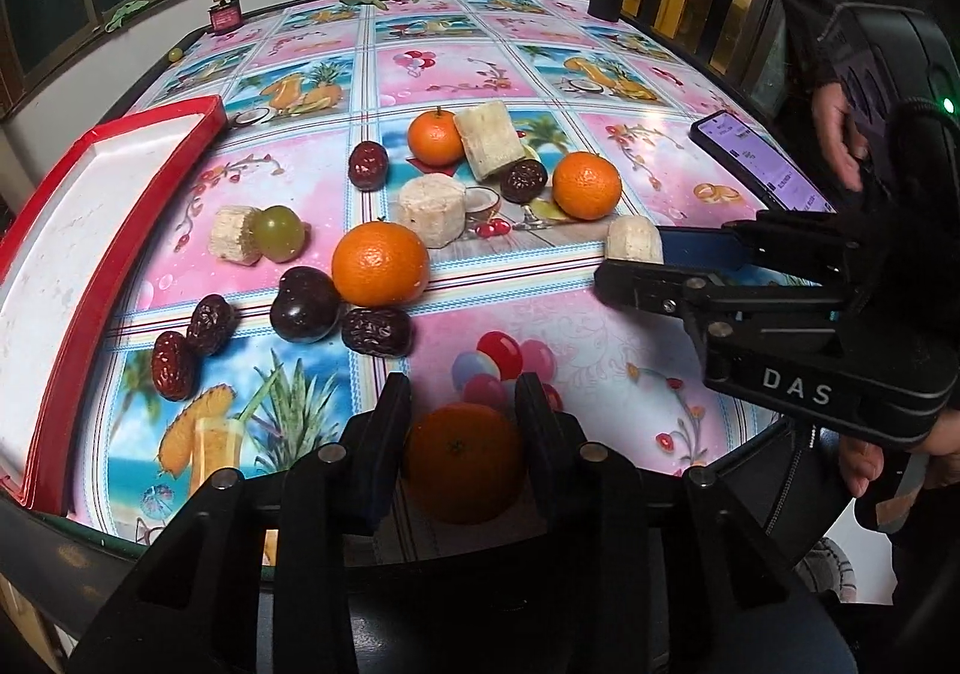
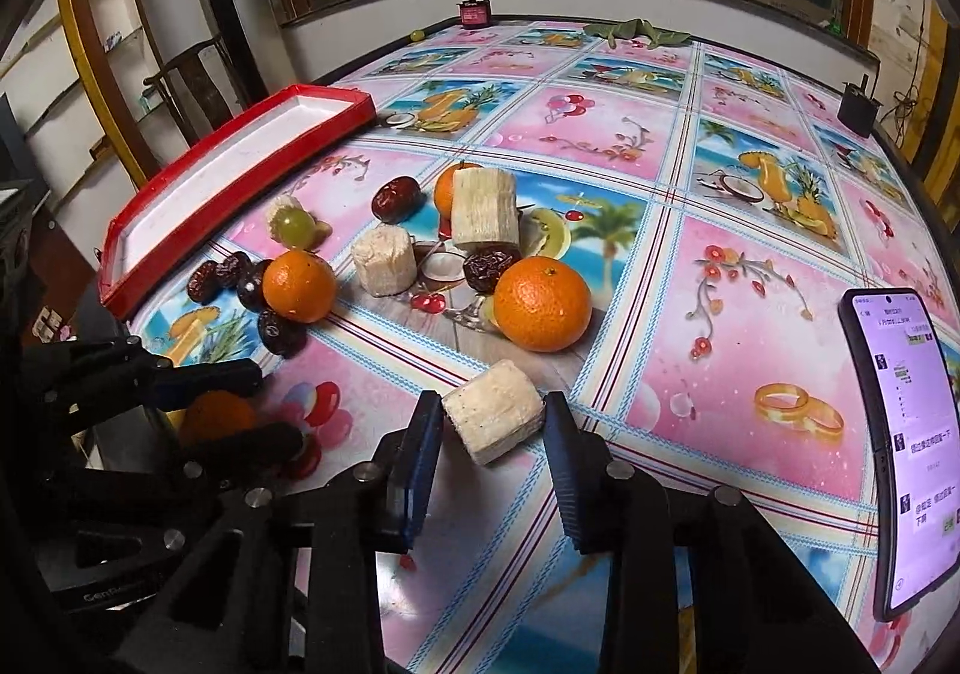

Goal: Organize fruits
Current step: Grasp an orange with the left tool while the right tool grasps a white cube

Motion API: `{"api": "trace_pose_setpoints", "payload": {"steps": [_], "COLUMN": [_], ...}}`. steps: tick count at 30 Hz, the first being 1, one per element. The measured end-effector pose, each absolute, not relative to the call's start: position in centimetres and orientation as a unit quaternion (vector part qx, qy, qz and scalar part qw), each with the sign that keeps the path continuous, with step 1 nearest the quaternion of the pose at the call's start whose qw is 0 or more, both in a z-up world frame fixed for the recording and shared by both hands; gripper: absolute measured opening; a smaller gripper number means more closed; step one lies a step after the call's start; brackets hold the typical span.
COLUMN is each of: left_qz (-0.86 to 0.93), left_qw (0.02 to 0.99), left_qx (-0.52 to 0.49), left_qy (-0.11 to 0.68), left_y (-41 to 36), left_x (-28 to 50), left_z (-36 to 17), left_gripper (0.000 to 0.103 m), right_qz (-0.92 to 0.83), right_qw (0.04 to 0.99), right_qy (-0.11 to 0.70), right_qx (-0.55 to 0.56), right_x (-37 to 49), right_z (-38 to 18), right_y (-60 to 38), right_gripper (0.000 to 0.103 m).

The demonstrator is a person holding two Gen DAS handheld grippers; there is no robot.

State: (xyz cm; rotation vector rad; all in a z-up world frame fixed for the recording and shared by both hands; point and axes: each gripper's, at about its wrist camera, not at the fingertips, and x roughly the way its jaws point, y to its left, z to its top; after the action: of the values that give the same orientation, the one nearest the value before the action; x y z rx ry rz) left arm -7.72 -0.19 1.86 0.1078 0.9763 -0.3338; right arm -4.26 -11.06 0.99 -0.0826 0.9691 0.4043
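Observation:
My left gripper (image 1: 462,404) is shut on an orange (image 1: 463,461) at the table's near edge; it also shows in the right wrist view (image 2: 216,415). My right gripper (image 2: 493,422) is shut on a pale sugarcane chunk (image 2: 495,417), also seen in the left wrist view (image 1: 635,240). Loose on the table lie three more oranges (image 1: 380,263), other sugarcane pieces (image 1: 432,209), a green grape (image 1: 278,232), a dark plum (image 1: 304,304) and several red dates (image 1: 368,165). A red-rimmed white tray (image 1: 120,182) stands at the left.
A lit phone (image 2: 906,434) lies at the table's right edge. A small pink bottle (image 2: 475,11), a green cloth (image 2: 636,32) and a dark cup (image 2: 858,107) stand along the far edge. A person's hand (image 1: 834,134) rests at the right.

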Motion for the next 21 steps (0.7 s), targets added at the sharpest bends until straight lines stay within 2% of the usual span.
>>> {"api": "trace_pose_setpoints", "payload": {"steps": [21], "left_qz": [-0.162], "left_qw": [0.873], "left_qx": [0.028], "left_qy": [0.460], "left_y": [1.0], "left_x": [-7.9], "left_z": [3.0], "left_gripper": [0.034], "right_qz": [0.212], "right_qw": [0.870], "right_qy": [0.445], "right_qx": [-0.033], "right_x": [-5.4], "right_z": [2.5], "right_y": [-10.4], "right_gripper": [0.035]}}
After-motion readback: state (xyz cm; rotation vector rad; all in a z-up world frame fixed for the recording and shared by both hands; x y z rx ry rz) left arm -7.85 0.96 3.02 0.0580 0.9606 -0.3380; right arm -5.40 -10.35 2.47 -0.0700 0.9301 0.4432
